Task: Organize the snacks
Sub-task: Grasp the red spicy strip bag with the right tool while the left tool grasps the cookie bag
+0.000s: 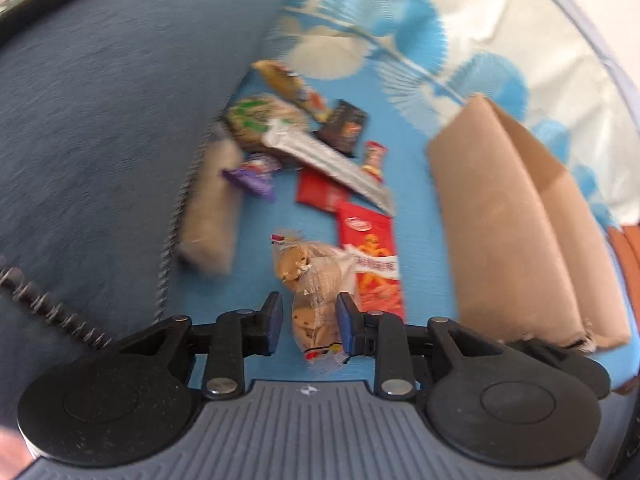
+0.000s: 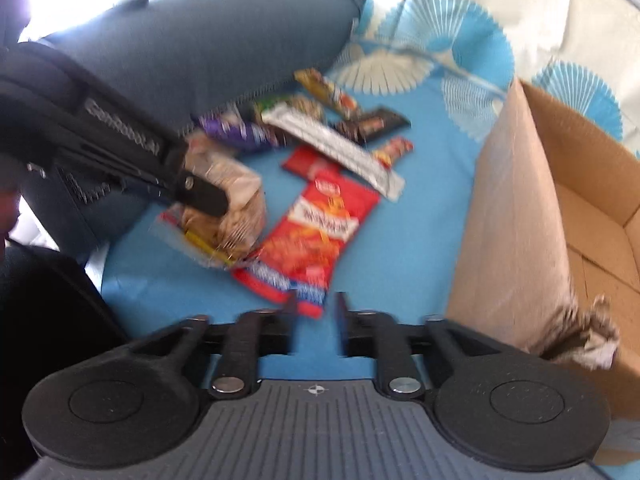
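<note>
A clear bag of cookies (image 1: 314,292) lies between the fingers of my left gripper (image 1: 309,322), which is closed on it; the right wrist view shows that gripper (image 2: 200,194) holding the bag (image 2: 236,208) above the blue cloth. A red snack packet (image 1: 372,264) (image 2: 316,224) lies beside it. My right gripper (image 2: 316,322) is open and empty, just over the near end of the red packet. Several more snacks lie behind: a silver bar (image 1: 328,160) (image 2: 336,148), a purple pack (image 1: 252,174), a dark packet (image 1: 344,126), a yellow packet (image 1: 292,88).
An open cardboard box (image 1: 504,216) (image 2: 520,216) stands on the right, its inside showing in the right wrist view. A grey-blue cushion (image 1: 112,120) (image 2: 224,48) bounds the left side. The blue patterned cloth (image 1: 400,40) covers the surface.
</note>
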`<state>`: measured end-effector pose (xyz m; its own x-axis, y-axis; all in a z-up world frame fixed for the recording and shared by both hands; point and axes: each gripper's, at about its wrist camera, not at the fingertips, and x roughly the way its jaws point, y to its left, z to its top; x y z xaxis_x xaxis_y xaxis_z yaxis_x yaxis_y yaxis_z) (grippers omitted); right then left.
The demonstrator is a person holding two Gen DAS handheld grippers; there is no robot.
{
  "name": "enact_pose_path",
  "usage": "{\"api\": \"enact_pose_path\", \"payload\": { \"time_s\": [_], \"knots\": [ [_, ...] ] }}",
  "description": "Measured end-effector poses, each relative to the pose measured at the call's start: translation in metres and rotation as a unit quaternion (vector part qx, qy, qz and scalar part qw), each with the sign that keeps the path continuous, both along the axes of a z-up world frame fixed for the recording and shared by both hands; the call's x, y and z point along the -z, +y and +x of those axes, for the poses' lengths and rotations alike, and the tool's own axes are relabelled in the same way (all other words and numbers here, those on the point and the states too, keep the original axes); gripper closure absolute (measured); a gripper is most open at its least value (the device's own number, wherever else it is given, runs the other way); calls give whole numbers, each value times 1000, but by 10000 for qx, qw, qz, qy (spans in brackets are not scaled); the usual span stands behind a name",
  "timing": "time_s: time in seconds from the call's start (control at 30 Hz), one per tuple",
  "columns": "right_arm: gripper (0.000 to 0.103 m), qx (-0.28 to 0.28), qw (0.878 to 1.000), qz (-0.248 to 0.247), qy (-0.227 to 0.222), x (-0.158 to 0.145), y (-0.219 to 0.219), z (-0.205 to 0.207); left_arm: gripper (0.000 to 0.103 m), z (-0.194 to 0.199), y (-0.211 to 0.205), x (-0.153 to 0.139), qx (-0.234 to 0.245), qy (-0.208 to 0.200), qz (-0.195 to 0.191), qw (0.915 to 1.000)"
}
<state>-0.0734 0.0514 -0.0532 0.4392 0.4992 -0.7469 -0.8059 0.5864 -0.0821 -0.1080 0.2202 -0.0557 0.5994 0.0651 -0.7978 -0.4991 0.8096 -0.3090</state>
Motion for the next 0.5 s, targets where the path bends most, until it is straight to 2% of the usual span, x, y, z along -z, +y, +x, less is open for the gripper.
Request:
{"api": "enact_pose_path", "payload": {
  "time_s": [0.1, 0.13, 0.17, 0.3, 0.43, 0.5],
  "knots": [
    [49, 20, 9999, 142, -32, 2, 0, 3, 63, -5, 2, 2, -120, 158, -84, 9998],
    [48, 47, 9998, 189, -33, 2, 1, 5, 54, -6, 3, 2, -201, 214, -53, 9996],
    [47, 93, 9997, 243, -36, 3, 1, 8, 50, -7, 5, 2, -319, 240, -7, 9992],
    [41, 294, 9984, 462, 142, 6, 4, 22, 49, -10, 11, 2, -462, 64, -62, 9989],
    [35, 274, 9975, 581, 285, 11, 9, 28, 44, -10, 12, 1, -468, -92, -158, 9987],
    [29, 252, 9972, 615, 343, 14, 13, 31, 43, -9, 13, 1, -465, -113, -186, 9987]
  ]
}}
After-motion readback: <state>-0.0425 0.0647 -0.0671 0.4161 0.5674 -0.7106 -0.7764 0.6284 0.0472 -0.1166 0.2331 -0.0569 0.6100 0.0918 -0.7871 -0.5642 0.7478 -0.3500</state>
